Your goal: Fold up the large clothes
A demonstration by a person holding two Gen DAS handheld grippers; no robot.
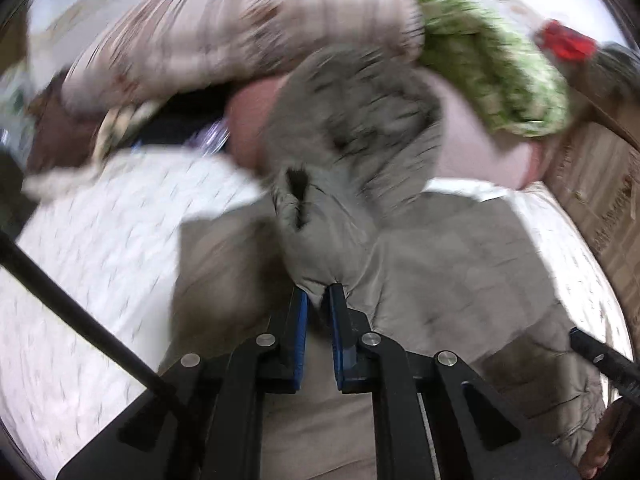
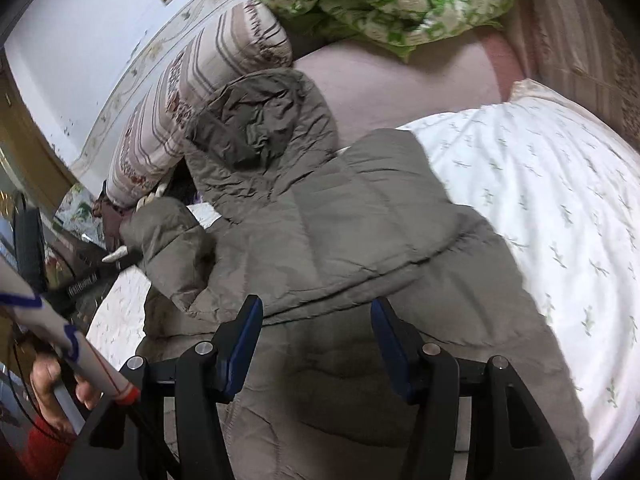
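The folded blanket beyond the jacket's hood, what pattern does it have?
Green leaf-like blotches on cream, on the blanket; the right wrist view shows it sharpest.

Open right tongs (image 2: 316,334) — above grey jacket (image 2: 340,224)

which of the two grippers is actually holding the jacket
The left gripper, shut on a fold of the grey jacket; the right gripper is open above it.

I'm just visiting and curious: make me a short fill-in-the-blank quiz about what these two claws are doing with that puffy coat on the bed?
1. The left claw is ____ on a sleeve of the grey-brown coat.
2. The right claw hovers over the coat with its fingers ____.
3. The coat's ____ lies flat near the striped pillow.
4. The folded quilt behind has a ____ leaf pattern.

Missing words: shut; open; hood; green
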